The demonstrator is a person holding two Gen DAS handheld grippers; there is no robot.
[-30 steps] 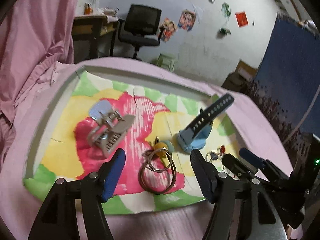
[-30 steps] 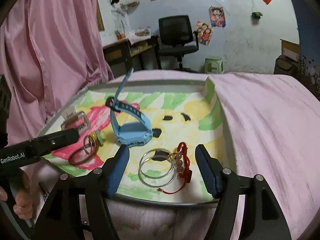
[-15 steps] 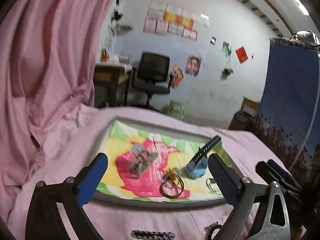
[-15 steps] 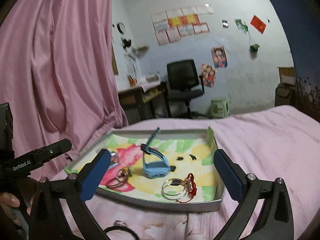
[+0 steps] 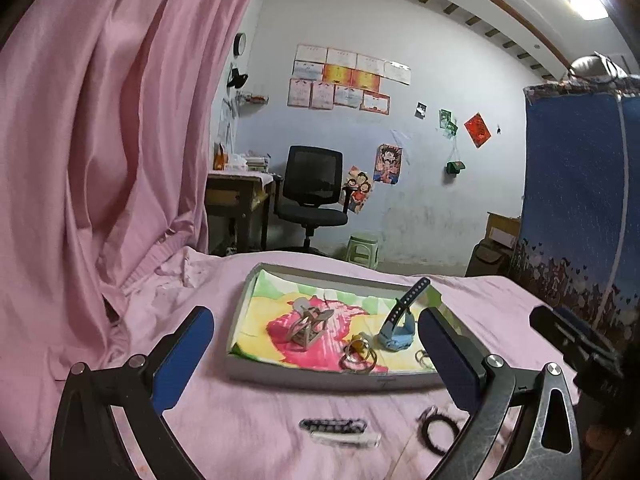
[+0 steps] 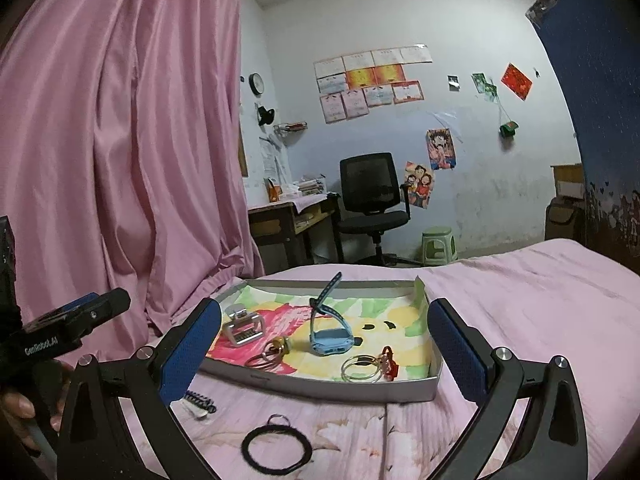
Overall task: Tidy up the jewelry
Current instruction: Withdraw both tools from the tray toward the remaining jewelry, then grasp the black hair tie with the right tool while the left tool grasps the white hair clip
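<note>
A shallow metal tray (image 5: 320, 376) (image 6: 320, 388) lined with colourful paper sits on the pink bed. In it lie a blue watch (image 5: 396, 332) (image 6: 328, 340), a silver clasp piece (image 5: 308, 326) (image 6: 244, 328), gold rings (image 5: 356, 356) (image 6: 272, 354), silver hoops (image 6: 362, 368) and a red bracelet (image 6: 390, 362). In front of the tray, on the sheet, lie a black beaded bracelet (image 5: 332, 426) (image 6: 200, 400) and a black hair tie (image 5: 440, 432) (image 6: 276, 450). My left gripper (image 5: 314, 316) and right gripper (image 6: 325, 308) both hang wide open and empty, short of the tray.
A pink curtain (image 5: 100, 160) hangs at the left. An office chair (image 5: 312, 196), a desk (image 5: 236, 192) and a green stool (image 5: 362, 246) stand beyond the bed. A blue cloth (image 5: 580, 200) hangs at the right. A hand (image 6: 16, 408) holds the left gripper.
Both grippers have drawn back from over the tray to in front of it, and their jaws have spread wider. The beaded bracelet and hair tie came into view.
</note>
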